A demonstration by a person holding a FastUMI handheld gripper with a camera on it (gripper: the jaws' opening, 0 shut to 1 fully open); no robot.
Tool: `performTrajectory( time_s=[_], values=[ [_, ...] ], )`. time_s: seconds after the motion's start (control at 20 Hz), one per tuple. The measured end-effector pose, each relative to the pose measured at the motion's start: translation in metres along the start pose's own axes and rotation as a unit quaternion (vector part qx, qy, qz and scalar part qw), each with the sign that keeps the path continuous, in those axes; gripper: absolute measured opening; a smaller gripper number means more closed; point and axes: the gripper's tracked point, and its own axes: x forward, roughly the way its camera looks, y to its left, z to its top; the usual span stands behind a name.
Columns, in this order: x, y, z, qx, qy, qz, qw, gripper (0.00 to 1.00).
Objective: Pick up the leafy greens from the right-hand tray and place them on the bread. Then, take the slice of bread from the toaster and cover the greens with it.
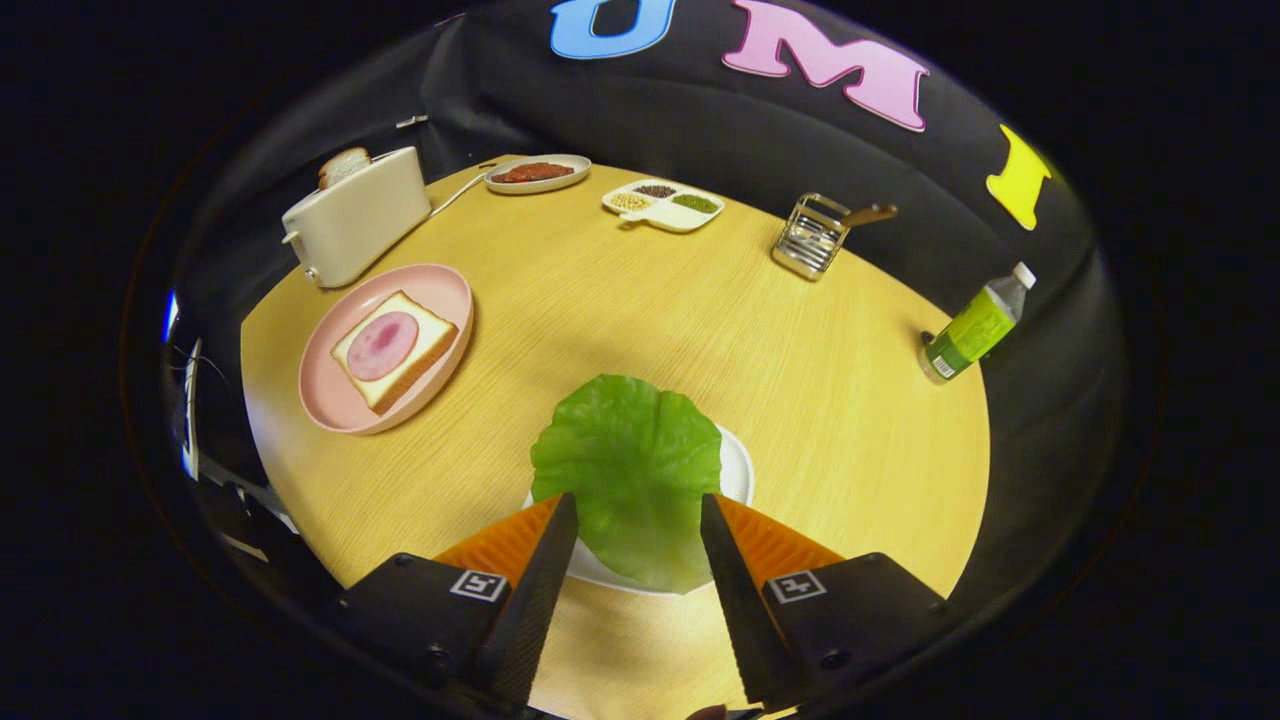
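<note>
Nothing is done yet: the claw (638, 520) gapes wide, empty, astride the leafy greens (630, 470) on their tray (738, 470), with the bread (392, 348) beyond bare of greens.

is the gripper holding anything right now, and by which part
Nothing is held. The gripper is open, its fingers set to either side of the lettuce leaf on the white tray, not pressing it.

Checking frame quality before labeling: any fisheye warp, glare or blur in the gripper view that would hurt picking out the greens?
Gripper view: strong fisheye, the table edge bows and the bottle leans outward. The leafy greens sit sharp and evenly lit on the white tray, between the open fingers of the gripper. Bread on the pink plate and the toaster are clear; no harsh glare.
</note>
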Motion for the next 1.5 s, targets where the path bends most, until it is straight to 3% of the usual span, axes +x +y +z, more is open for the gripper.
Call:
performTrajectory(
  time_s=[0.3, 0.4, 0.55, 0.6, 0.7, 0.85, 1.2, 1.5],
  values=[
    [0.037, -0.001, -0.016, 0.013, 0.061, 0.026, 0.998, 0.79],
    [0.037, -0.001, -0.015, 0.026, 0.065, 0.033, 0.997, 0.7],
    [0.037, 0.0, -0.015, 0.016, 0.063, 0.039, 0.997, 0.69],
    [0.037, 0.001, -0.015, 0.011, 0.066, 0.039, 0.997, 0.6],
    [0.037, 0.006, -0.014, -0.003, 0.068, 0.038, 0.997, 0.26],
    [0.044, 0.005, -0.014, -0.015, 0.065, 0.024, 0.998, 0.06],
    [-0.01, 0.02, 0.03, -0.001, 0.001, 0.029, 1.0, 0.05],
    [-0.046, 0.093, 0.087, -0.007, -0.038, 0.084, 0.996, 0.05]
  ],
)
